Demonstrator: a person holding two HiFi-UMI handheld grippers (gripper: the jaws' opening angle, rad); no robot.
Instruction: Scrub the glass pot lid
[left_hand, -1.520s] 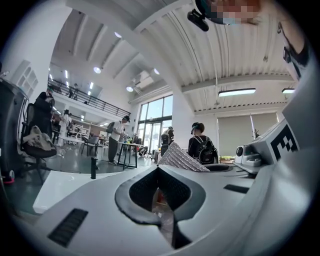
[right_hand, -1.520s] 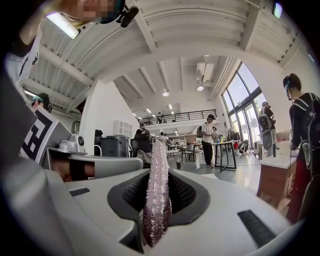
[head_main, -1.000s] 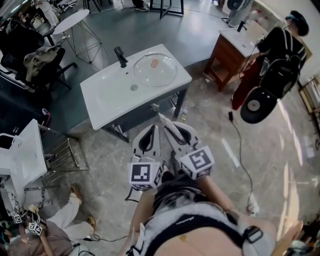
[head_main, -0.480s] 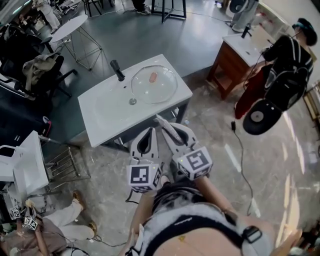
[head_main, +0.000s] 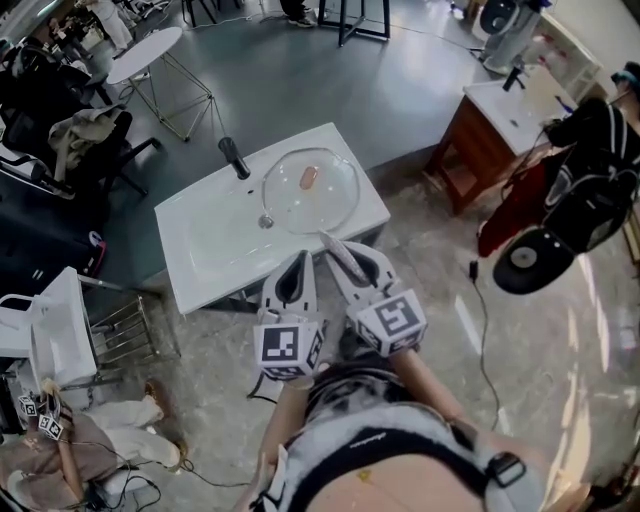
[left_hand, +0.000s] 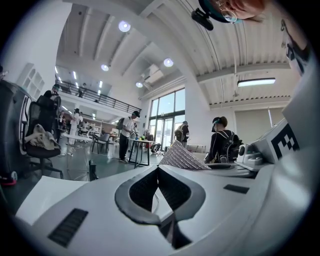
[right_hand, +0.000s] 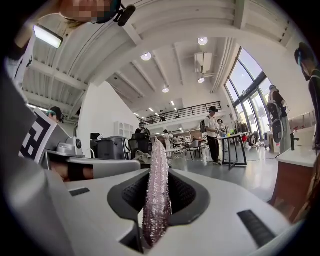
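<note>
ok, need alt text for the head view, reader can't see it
Seen from steeply above, a person holds two grippers side by side in front of a white sink, where a glass pot lid lies flat near a black faucet. The right gripper is shut on a glittery scrubbing pad; the left gripper is shut and empty.

head view steeply down on left tool (head_main: 299, 257), right tool (head_main: 342, 252); tool views level along jaws.

Clear glass lid (head_main: 312, 192) lies flat on the white sink top (head_main: 210, 240); glittery scrub pad (right_hand: 156, 200) sits pinched in the right gripper (right_hand: 157, 169).
</note>
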